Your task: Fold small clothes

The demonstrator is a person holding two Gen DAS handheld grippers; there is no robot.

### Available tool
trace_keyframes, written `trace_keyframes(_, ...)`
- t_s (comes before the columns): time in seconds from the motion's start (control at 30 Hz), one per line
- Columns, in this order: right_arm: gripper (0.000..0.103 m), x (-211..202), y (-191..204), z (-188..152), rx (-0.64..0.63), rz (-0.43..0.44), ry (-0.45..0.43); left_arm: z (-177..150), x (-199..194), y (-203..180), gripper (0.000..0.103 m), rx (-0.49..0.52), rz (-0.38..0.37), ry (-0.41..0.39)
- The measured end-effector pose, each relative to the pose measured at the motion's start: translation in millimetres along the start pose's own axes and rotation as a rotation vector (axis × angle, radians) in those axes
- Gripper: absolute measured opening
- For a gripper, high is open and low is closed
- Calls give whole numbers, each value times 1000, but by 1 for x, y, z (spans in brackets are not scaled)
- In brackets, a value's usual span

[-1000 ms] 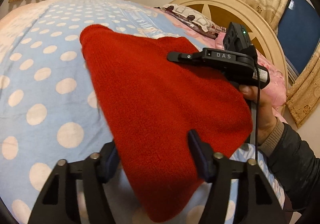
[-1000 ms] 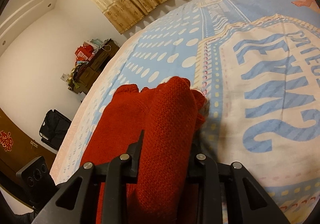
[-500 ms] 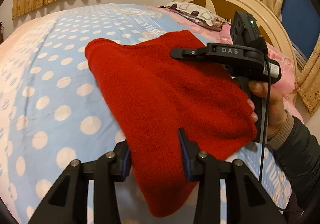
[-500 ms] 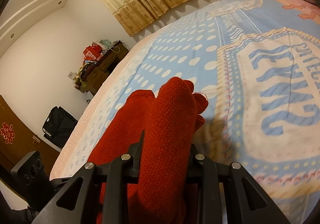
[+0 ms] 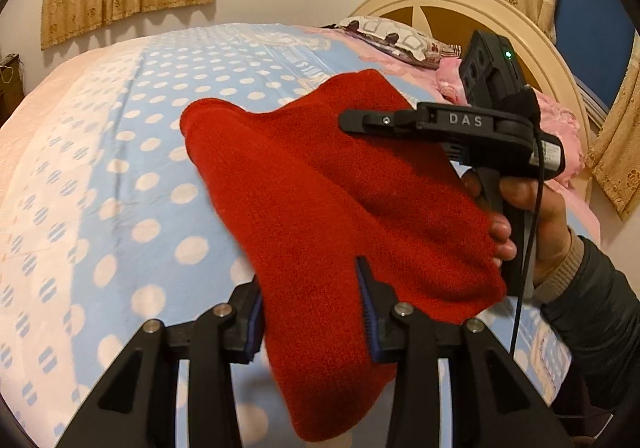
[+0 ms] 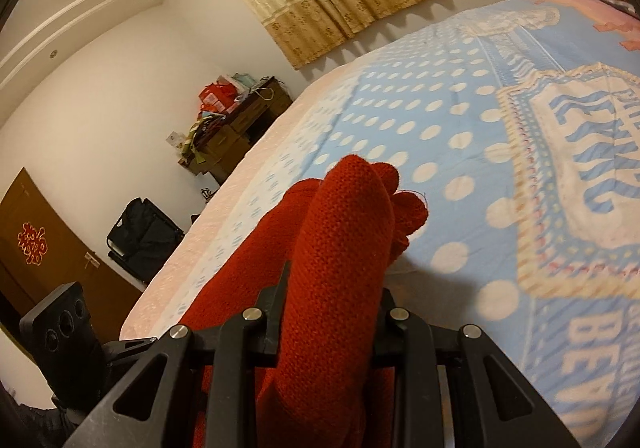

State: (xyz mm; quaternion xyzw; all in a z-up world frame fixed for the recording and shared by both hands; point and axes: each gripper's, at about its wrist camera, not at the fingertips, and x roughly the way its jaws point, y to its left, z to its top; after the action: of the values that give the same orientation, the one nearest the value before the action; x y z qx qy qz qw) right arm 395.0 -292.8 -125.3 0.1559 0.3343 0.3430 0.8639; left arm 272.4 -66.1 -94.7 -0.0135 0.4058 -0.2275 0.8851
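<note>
A red knit garment [image 5: 320, 188] hangs stretched between both grippers above the blue dotted bedcover [image 5: 120, 168]. My left gripper [image 5: 312, 312] is shut on its near edge, and the cloth fills the gap between the blue pads. In the left wrist view my right gripper [image 5: 352, 122] shows side-on at the right, a hand around its handle, with cloth draped under it. In the right wrist view the right gripper [image 6: 332, 300] is shut on a thick roll of the red knit garment [image 6: 344, 228], which bulges forward past the fingers. The left gripper's body [image 6: 60, 328] shows at the lower left.
A cream headboard [image 5: 460, 4], a patterned pillow [image 5: 388, 32] and pink bedding [image 5: 560, 120] lie behind the garment. The bedcover [image 6: 460, 120] spreads wide to the right. Beyond the bed's edge stand a cluttered dresser [image 6: 240, 120], a black bag [image 6: 144, 232] and a brown door [image 6: 36, 248].
The left jaws closed in on the cloth. Both grippers rose and carried the garment across the bed. Its far part now sags in a fold between them.
</note>
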Motion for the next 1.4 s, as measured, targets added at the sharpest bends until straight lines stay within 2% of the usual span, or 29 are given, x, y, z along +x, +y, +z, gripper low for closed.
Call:
trace_keyframes(0.17,27,-2,26,-13,-17,36,-12,-10,-16,3,40,-12,1,-17)
trace_keyframes(0.67,27,17,101,-47,-67,105,38,-45,-62,27,40,-74,39,-67)
trace_keyframes(1.17,27,50,165,-55,-132,163,79,-77,-100,47,40,-140,115,-137)
trace_keyframes(1.4,27,82,193,-50,-163,199,128,-85,-110,61,40,-182,159,-161)
